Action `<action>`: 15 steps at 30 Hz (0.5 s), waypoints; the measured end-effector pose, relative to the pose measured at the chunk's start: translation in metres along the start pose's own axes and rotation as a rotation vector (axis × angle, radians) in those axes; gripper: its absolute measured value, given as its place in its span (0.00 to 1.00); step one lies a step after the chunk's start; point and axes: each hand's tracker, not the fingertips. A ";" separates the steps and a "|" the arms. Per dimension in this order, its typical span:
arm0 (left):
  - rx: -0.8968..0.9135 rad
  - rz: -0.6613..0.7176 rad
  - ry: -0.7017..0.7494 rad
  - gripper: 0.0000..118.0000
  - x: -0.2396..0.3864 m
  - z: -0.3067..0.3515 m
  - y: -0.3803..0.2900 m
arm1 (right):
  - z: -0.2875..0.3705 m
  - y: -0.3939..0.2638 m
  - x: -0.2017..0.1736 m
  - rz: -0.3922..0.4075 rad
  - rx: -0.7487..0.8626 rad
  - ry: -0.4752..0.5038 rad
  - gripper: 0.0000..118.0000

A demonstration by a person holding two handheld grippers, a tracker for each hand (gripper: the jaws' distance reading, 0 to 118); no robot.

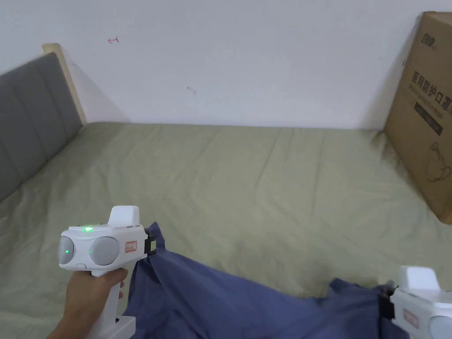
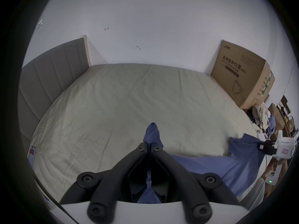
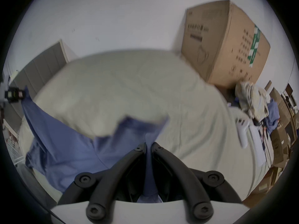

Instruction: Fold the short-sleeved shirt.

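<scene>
Head view: blue short-sleeved cotton shirt (image 1: 212, 295) hangs at the near edge of the pale green bedsheet (image 1: 265, 185), stretched between the left gripper (image 1: 152, 242) and right gripper (image 1: 385, 300); tall brown cardboard box (image 1: 423, 119) far right. Left gripper view: jaws closed tight on a shirt edge, cloth poking out past the tips. Right gripper view: blurry, jaws pinched on another shirt edge. Judgement: no fold made yet; shirt not laid flat, all folding is left.

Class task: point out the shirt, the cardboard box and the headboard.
shirt (image 1: 207, 291): head view, on the blue cloth hanging between the grippers.
cardboard box (image 2: 239, 75): left gripper view, on its printed front face.
headboard (image 1: 26, 128): head view, on its grey padded panel.
</scene>
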 end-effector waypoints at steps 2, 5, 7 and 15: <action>0.030 0.012 0.000 0.00 -0.008 0.015 0.008 | 0.012 0.014 0.006 -0.006 0.097 0.009 0.02; 0.103 0.041 0.014 0.00 -0.022 0.040 0.031 | 0.030 0.043 0.005 -0.008 0.233 0.025 0.02; 0.170 0.054 0.024 0.00 -0.029 0.061 0.053 | 0.036 0.071 0.008 -0.003 0.315 0.045 0.02; 0.410 0.056 0.061 0.00 -0.032 0.147 0.158 | 0.065 0.183 0.007 -0.001 0.581 0.068 0.02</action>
